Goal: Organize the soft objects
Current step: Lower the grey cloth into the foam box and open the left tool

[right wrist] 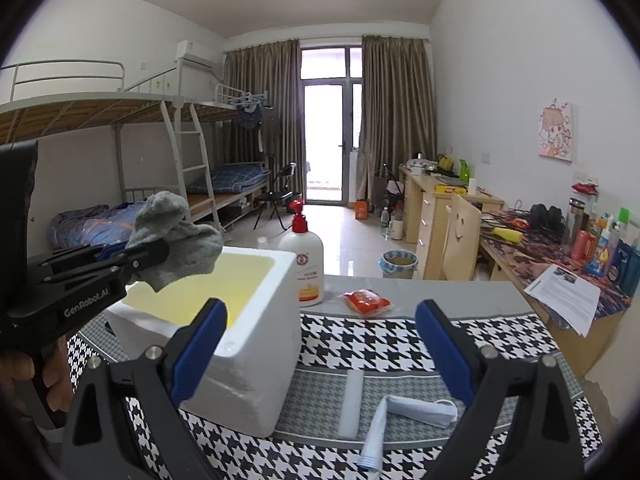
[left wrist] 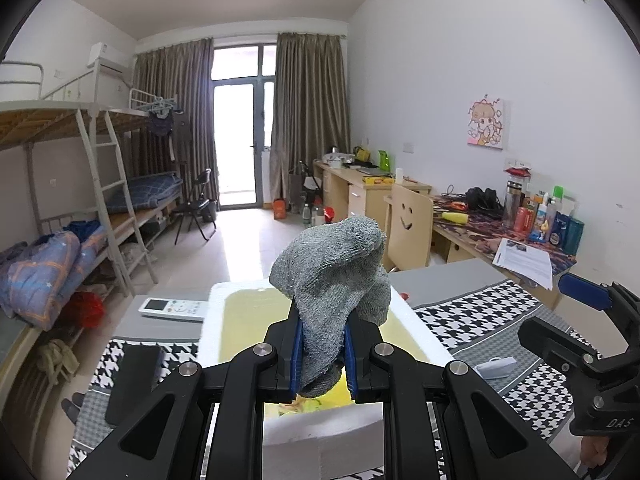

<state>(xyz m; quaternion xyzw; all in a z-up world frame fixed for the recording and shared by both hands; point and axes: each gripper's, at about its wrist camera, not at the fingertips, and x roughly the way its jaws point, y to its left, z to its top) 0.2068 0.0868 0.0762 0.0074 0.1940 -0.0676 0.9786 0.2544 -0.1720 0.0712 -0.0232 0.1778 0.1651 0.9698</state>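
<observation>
My left gripper (left wrist: 322, 350) is shut on a grey knitted sock (left wrist: 336, 276) and holds it above the open white foam box (left wrist: 404, 312) with a yellow inside. In the right wrist view the sock (right wrist: 176, 232) hangs over the box (right wrist: 256, 344) at the left. My right gripper (right wrist: 320, 344) is open and empty, above the houndstooth cloth to the right of the box. A folded light-blue face mask (right wrist: 404, 412) lies on the cloth between its fingers.
A white lotion pump bottle (right wrist: 302, 264) stands behind the box, a red snack packet (right wrist: 366, 302) beside it. A white remote (left wrist: 174, 309) and a black phone (left wrist: 134, 380) lie left of the box. A cluttered desk (right wrist: 560, 248) runs along the right.
</observation>
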